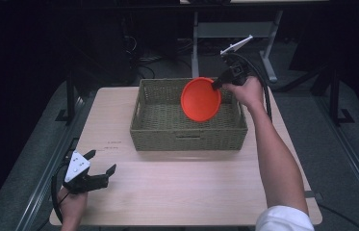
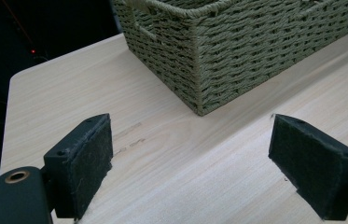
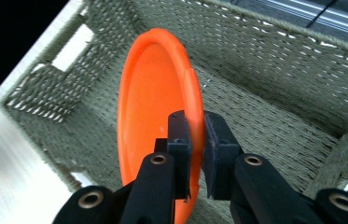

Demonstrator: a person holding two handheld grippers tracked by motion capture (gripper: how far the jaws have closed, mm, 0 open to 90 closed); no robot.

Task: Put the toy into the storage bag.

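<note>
Right gripper (image 3: 196, 135) clamped on orange plate (image 3: 155, 88) rim, over woven basket (image 3: 274, 60)

In the right gripper view, the orange plate (image 3: 155, 93) runs off the bottom edge behind the jaws; the basket (image 3: 274, 70) is cropped on every side.

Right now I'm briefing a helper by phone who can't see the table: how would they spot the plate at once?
Find the pale wooden table and the olive woven rectangular basket at its far middle. Over the basket's open top, tilted on edge, is a round orange plastic plate, its rim pinched by the right hand-held gripper. It is the only bright thing there.
</note>
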